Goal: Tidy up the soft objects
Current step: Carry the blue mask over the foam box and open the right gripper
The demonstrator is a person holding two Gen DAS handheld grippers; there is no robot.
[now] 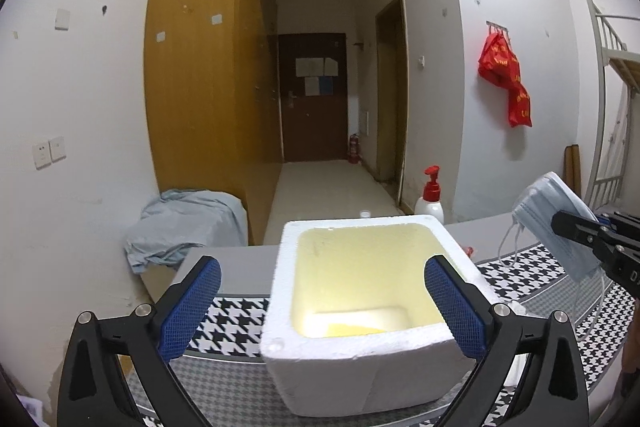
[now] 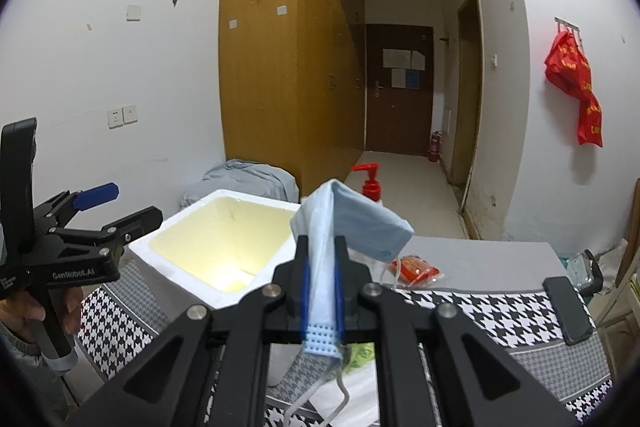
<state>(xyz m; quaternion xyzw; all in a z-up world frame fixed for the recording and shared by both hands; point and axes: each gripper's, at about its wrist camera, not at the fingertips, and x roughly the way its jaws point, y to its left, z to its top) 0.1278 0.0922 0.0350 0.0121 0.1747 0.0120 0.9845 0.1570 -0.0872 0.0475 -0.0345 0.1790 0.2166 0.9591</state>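
Pale-blue mask (image 2: 356,223), white foam box (image 1: 360,379), houndstooth cloth (image 1: 236,323)

"GenRobot.AI" printed in white on left gripper (image 2: 116,211) body. Red hanging bag (image 2: 576,87) has yellow characters, unreadable. Papers on far door (image 2: 400,91): too small to read.

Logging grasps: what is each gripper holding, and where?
Right gripper pinches the blue face mask along its folded edge; left gripper holds nothing.

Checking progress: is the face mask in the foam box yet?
Not yet: the face mask hangs clamped in the right gripper, beside the foam box.
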